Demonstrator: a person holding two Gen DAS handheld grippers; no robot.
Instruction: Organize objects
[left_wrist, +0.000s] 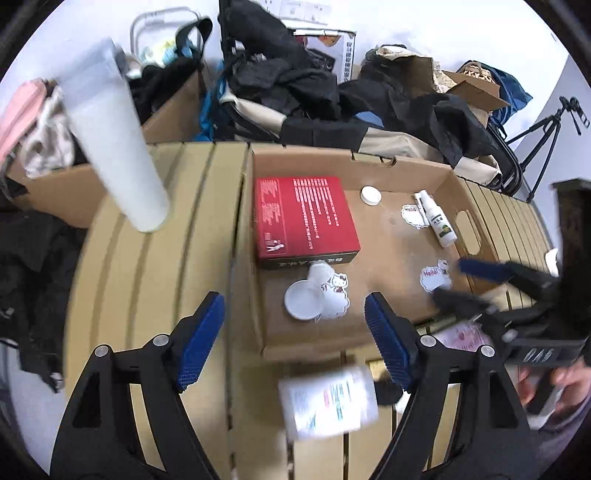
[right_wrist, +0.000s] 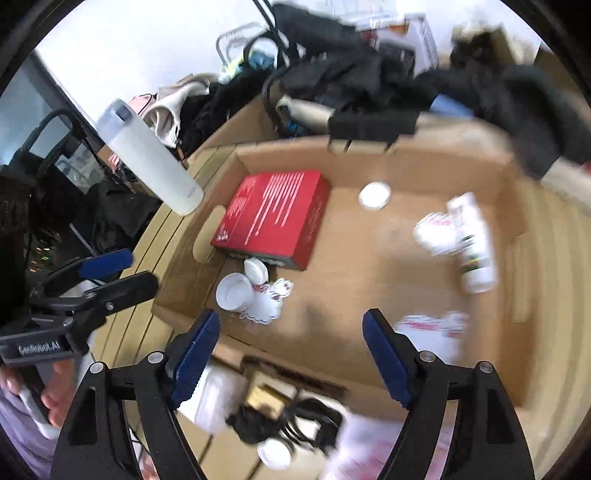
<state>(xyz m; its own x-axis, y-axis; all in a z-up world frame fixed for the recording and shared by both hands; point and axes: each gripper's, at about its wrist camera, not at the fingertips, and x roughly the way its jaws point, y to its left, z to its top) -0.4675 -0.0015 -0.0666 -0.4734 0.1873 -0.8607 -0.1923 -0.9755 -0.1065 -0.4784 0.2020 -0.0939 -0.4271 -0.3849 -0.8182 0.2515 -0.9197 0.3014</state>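
Lying on the table just outside the tray's near wall, the white bottle (left_wrist: 328, 402) is the closest loose item; blurred, label facing up, on its side between the left gripper's (left_wrist: 295, 339) open fingers in that view, not touched. Looks like light rigid plastic, smooth and round, so it probably rolls and slips; best grabbed across the middle of the body, pads square to the barrel, not at the cap end.

Beside it toward the right, a black cable bundle (right_wrist: 291, 421), a small round lid (right_wrist: 275, 454) and a pink-printed pack (right_wrist: 373, 446) also sit on the table outside the tray; cable is floppy, likely snags.

Inside the cardboard tray (left_wrist: 306, 350): red box (left_wrist: 304, 218) at the far-left corner, stiff, flat, too wide for an easy pinch. White cup (left_wrist: 303, 299) and stickers in front of it, thin, probably crushable. Small cap (left_wrist: 370, 195) near the far wall. Spray bottle (left_wrist: 436, 221) lying toward the right wall.

Right gripper (right_wrist: 288, 354) hangs over the tray's near wall, jaws apart, nothing in them. Left jaws likewise apart and empty.

Tall white flask (left_wrist: 114, 140) stands on the table left of the tray.
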